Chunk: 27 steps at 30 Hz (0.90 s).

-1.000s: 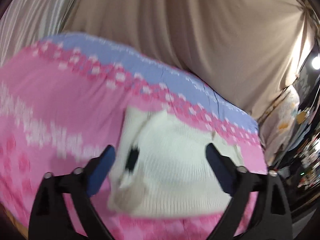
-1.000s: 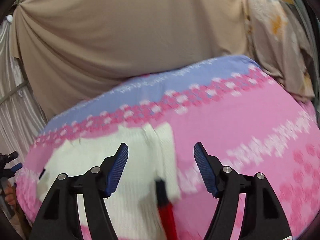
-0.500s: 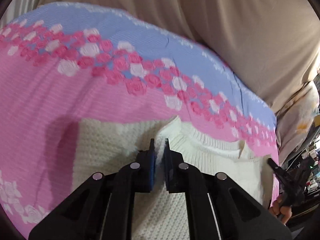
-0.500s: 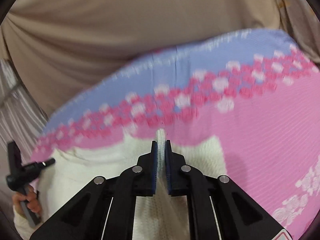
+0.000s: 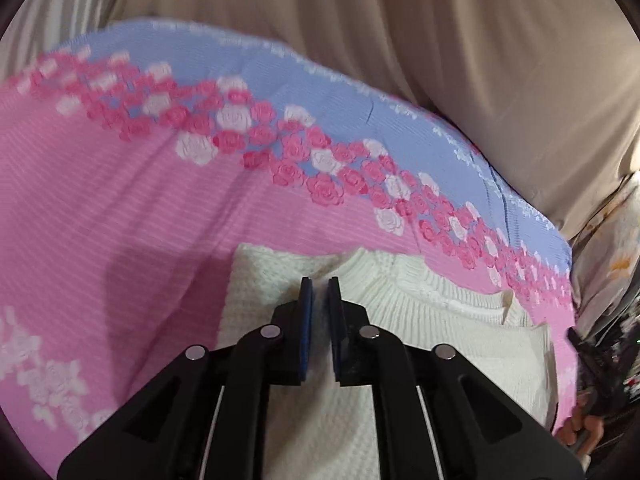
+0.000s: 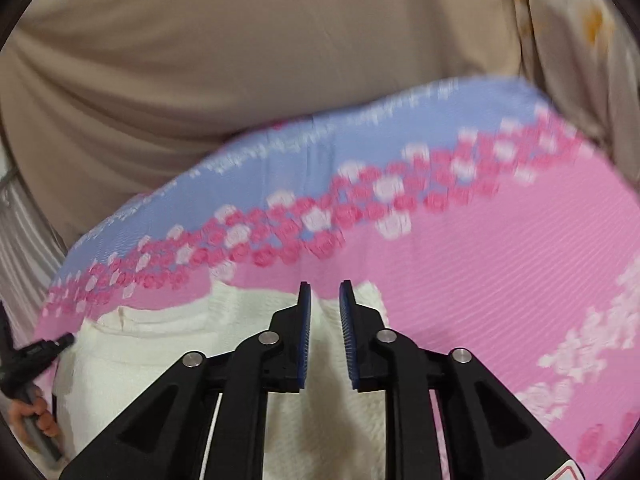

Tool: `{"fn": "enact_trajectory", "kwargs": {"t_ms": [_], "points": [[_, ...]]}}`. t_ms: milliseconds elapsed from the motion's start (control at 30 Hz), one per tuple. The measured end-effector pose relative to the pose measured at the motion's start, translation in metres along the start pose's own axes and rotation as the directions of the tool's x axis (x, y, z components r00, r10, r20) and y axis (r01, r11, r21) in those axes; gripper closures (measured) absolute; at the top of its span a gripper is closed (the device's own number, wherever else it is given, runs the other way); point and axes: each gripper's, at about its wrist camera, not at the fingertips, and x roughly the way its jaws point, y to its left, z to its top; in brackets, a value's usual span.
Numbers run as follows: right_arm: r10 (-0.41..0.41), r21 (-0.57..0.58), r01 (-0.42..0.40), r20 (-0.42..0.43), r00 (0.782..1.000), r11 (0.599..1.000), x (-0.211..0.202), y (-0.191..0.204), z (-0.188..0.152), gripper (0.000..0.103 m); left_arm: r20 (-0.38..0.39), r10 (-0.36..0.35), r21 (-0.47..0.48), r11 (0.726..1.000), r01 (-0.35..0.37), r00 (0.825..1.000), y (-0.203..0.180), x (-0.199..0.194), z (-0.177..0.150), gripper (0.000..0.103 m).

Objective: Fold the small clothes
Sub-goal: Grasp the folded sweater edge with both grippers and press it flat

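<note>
The left gripper (image 5: 320, 294) pinched the sweater (image 5: 460, 340) left of its collar (image 5: 420, 292); the right gripper (image 6: 324, 296), fingers opening, straddled the opposite shoulder.

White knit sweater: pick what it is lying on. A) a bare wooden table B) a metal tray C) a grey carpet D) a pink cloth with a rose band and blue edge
D: the white knit sweater lies flat on the pink cloth, whose rose band and blue edge run behind it.
</note>
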Motion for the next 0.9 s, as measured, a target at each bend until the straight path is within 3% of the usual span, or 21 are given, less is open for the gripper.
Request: {"fn": "enact_trajectory", "kwargs": {"t_ms": [33,67,100,167,233,267,300,367,433,467,500,533,567,600,633,667,733,800,833,867,900], "points": [[0.018,-0.028,-0.017,0.020,1.000,0.999,-0.012,0.013,-0.001,0.073,0.052,0.014,0.038,0.999,-0.016,0.999,-0.015,-0.019,-0.003,0.095],[0.072,-0.058,-0.071,0.023,0.997,0.996,-0.024,0.032,-0.006,0.069,0.084,0.015,0.072,0.997,-0.021,0.996,-0.025,-0.033,-0.006,0.085],[0.138,-0.080,-0.138,0.000,0.990,0.987,-0.028,0.048,-0.012,0.069,0.121,0.013,0.121,0.992,-0.028,0.993,-0.044,-0.048,-0.012,0.065],[0.301,-0.122,-0.315,-0.121,0.946,0.941,-0.025,0.090,-0.035,0.069,0.141,-0.042,0.213,0.977,0.011,0.989,-0.079,-0.065,-0.026,0.040],[0.391,-0.162,-0.441,-0.266,0.881,0.883,-0.013,0.132,-0.070,0.071,0.057,-0.108,0.312,0.946,0.085,0.993,-0.111,-0.061,-0.048,0.040],[0.386,-0.196,-0.455,-0.307,0.870,0.869,-0.009,0.145,-0.086,0.080,-0.006,-0.133,0.350,0.928,0.127,0.991,-0.124,-0.053,-0.063,0.041],[0.366,-0.229,-0.450,-0.331,0.870,0.863,-0.006,0.151,-0.099,0.081,-0.043,-0.123,0.373,0.919,0.131,0.991,-0.130,-0.045,-0.075,0.044],[0.294,-0.262,-0.389,-0.337,0.894,0.883,-0.004,0.141,-0.112,0.081,-0.079,-0.047,0.402,0.913,0.075,0.996,-0.125,-0.028,-0.093,0.049],[0.259,-0.236,-0.341,-0.318,0.912,0.910,-0.011,0.105,-0.112,0.085,-0.100,0.028,0.367,0.930,0.011,0.995,-0.096,-0.018,-0.102,0.053],[0.239,-0.204,-0.308,-0.305,0.922,0.929,-0.018,0.078,-0.109,0.095,-0.094,0.045,0.343,0.939,-0.010,0.995,-0.072,-0.020,-0.105,0.064],[0.210,-0.172,-0.268,-0.295,0.932,0.948,-0.025,0.055,-0.108,0.098,-0.080,0.028,0.330,0.944,0.000,0.996,-0.057,-0.026,-0.109,0.066],[0.166,-0.143,-0.213,-0.286,0.944,0.966,-0.031,0.031,-0.107,0.098,-0.072,0.056,0.316,0.948,-0.031,0.996,-0.042,-0.033,-0.110,0.066],[0.065,-0.128,-0.103,-0.272,0.960,0.986,-0.037,0.004,-0.108,0.097,-0.065,0.112,0.306,0.948,-0.087,0.992,-0.027,-0.041,-0.112,0.068],[-0.003,-0.122,-0.031,-0.269,0.963,0.992,-0.040,-0.017,-0.110,0.099,-0.067,0.110,0.298,0.951,-0.085,0.992,-0.015,-0.047,-0.114,0.073],[-0.019,-0.099,-0.010,-0.279,0.960,0.995,-0.043,-0.034,-0.112,0.103,-0.071,0.077,0.279,0.959,-0.055,0.994,-0.005,-0.052,-0.115,0.074],[0.024,-0.036,-0.036,-0.292,0.956,0.999,-0.046,-0.052,-0.114,0.103,-0.078,0.091,0.255,0.964,-0.068,0.993,0.003,-0.056,-0.114,0.076],[0.045,0.015,-0.043,-0.288,0.957,0.999,-0.048,-0.060,-0.107,0.103,-0.089,0.079,0.218,0.974,-0.058,0.993,0.004,-0.062,-0.108,0.077],[-0.020,-0.064,0.006,-0.215,0.976,0.998,-0.050,-0.040,-0.088,0.095,-0.072,0.020,0.158,0.987,-0.009,0.997,-0.002,-0.070,-0.089,0.065],[-0.026,-0.092,0.011,-0.170,0.985,0.996,-0.052,-0.028,-0.077,0.081,-0.046,-0.003,0.157,0.987,0.010,0.999,-0.006,-0.075,-0.080,0.058],[-0.010,-0.104,-0.003,-0.123,0.992,0.995,-0.048,-0.017,-0.062,0.059,-0.005,-0.006,0.164,0.987,0.007,1.000,-0.013,-0.074,-0.066,0.038],[0.008,-0.103,-0.017,-0.085,0.996,0.995,-0.042,-0.010,-0.049,0.051,0.026,0.018,0.160,0.987,-0.022,0.999,-0.017,-0.070,-0.053,0.024]]}}
